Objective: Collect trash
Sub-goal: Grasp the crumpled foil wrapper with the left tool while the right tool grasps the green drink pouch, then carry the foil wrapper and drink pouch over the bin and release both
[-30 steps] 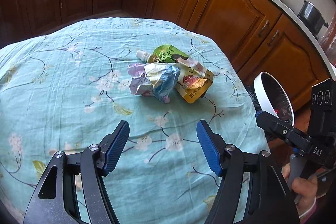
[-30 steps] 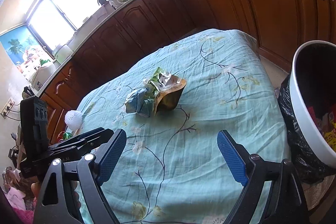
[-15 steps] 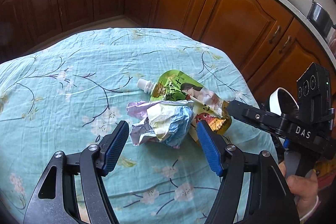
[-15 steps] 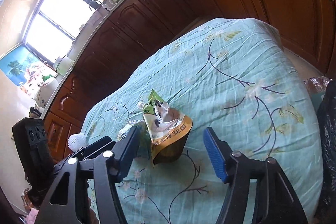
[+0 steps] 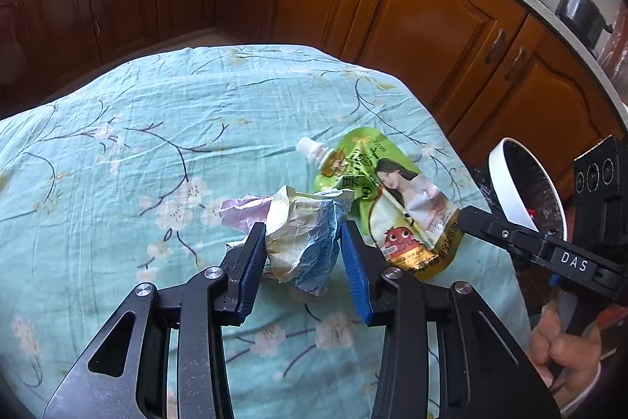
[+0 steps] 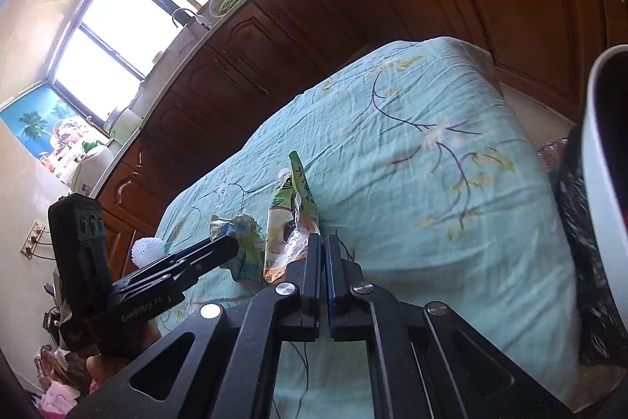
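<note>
While its jaws are closing, the left gripper (image 5: 302, 256) has both blue pads against the crumpled wrapper (image 5: 304, 234) on the floral tablecloth (image 5: 117, 152). Just right of it, the right gripper (image 6: 324, 254) is clamped tight on the near edge of the green spout pouch (image 5: 376, 191). Farther right, off the table's edge, stands 1 white-rimmed trash bin (image 5: 506, 179) with a black liner.
</note>
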A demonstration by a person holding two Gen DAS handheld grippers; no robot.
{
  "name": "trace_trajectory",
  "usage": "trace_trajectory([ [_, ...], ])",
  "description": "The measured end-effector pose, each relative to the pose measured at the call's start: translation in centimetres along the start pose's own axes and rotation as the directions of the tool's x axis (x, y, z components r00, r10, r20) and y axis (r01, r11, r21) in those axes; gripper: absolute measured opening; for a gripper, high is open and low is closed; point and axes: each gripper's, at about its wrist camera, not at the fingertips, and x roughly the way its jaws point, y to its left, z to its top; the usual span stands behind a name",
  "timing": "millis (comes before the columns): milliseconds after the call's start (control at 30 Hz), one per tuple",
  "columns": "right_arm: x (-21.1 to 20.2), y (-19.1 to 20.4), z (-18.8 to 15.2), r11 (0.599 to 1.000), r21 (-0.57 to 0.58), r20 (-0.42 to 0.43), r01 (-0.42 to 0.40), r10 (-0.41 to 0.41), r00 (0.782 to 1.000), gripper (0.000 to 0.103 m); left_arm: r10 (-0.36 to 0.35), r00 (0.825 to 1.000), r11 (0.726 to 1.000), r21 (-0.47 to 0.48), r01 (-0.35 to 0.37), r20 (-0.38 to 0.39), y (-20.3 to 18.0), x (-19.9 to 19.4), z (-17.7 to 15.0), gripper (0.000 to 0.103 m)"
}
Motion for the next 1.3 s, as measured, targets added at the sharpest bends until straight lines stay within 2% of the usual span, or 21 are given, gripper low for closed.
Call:
trace_trajectory([
  [200, -4.5, -0.4, -3.9, 0.999, -0.023, 0.007, 0.039, -0.039, 0.999, 0.002, -0.078, 0.997, 0.997, -0.002, 0.078, -0.011, -0.5, -2.8, -3.3, 0.037],
  [233, -4.8, -0.4, -4.4, 0.998, -0.024, 0.003, 0.054, -0.054, 0.999, 0.008, -0.087, 0.996, 0.996, -0.002, 0.087, -0.012, -0.6, -3.2, -3.8, 0.037],
  [267, -4.9, -0.5, -4.8, 0.996, -0.032, 0.002, 0.082, -0.082, 0.997, 0.008, -0.096, 0.995, 0.995, -0.001, 0.096, -0.013, -0.7, -3.5, -4.2, 0.037],
  [300, -5.0, -0.4, -5.0, 0.993, -0.045, 0.001, 0.112, -0.112, 0.994, 0.013, -0.107, 0.994, 0.994, -0.002, 0.107, -0.016, -0.9, -3.8, -4.6, 0.037],
  [333, -5.0, -0.4, -5.1, 0.990, -0.048, 0.005, 0.133, -0.133, 0.991, 0.029, -0.115, 0.993, 0.993, -0.002, 0.115, -0.017, -1.0, -4.1, -4.9, 0.037],
  [367, -5.1, -0.3, -4.9, 0.989, -0.047, 0.018, 0.142, -0.142, 0.990, 0.053, -0.117, 0.993, 0.993, -0.002, 0.117, -0.017, -1.2, -4.2, -5.2, 0.037],
  [433, -5.4, 0.4, -4.4, 0.987, -0.061, 0.054, 0.151, -0.148, 0.987, 0.068, -0.110, 0.994, 0.994, 0.003, 0.110, -0.017, -1.5, -4.4, -5.6, 0.037],
  [567, -3.9, 2.6, -2.9, 0.978, -0.116, 0.053, 0.172, -0.167, 0.985, 0.072, -0.100, 0.995, 0.995, -0.009, 0.100, -0.011, -1.3, -4.6, -6.2, 0.037],
  [700, -0.6, 2.8, -2.0, 0.974, -0.111, -0.008, 0.196, -0.198, 0.980, 0.072, -0.099, 0.995, 0.995, -0.025, 0.099, -0.015, -0.9, -4.5, -6.3, 0.037],
  [800, 0.9, 1.8, -2.0, 0.980, -0.071, -0.040, 0.186, -0.189, 0.981, 0.070, -0.100, 0.995, 0.995, -0.029, 0.099, -0.019, -0.8, -4.6, -6.5, 0.037],
  [833, 1.0, 1.6, -2.1, 0.981, -0.064, -0.039, 0.185, -0.187, 0.981, 0.062, -0.099, 0.995, 0.995, -0.030, 0.099, -0.019, -0.8, -4.6, -6.5, 0.037],
  [867, 1.0, 1.4, -2.3, 0.981, -0.061, -0.039, 0.184, -0.187, 0.982, 0.042, -0.100, 0.995, 0.995, -0.029, 0.099, -0.019, -0.9, -4.6, -6.5, 0.037],
  [900, 1.0, 1.2, -2.5, 0.982, -0.055, -0.045, 0.180, -0.183, 0.982, 0.037, -0.100, 0.995, 0.995, -0.027, 0.099, -0.019, -1.0, -4.5, -6.5, 0.037],
  [1067, -1.1, 1.0, -3.6, 0.983, -0.068, -0.004, 0.170, -0.171, 0.985, 0.031, -0.110, 0.994, 0.994, -0.013, 0.109, -0.019, -2.0, -4.4, -6.4, 0.037],
  [1300, -6.3, 0.6, -4.4, 0.991, -0.043, 0.086, 0.125, -0.121, 0.989, 0.028, -0.128, 0.992, 0.991, 0.041, 0.128, -0.015, -5.0, -4.9, -6.0, 0.037],
])
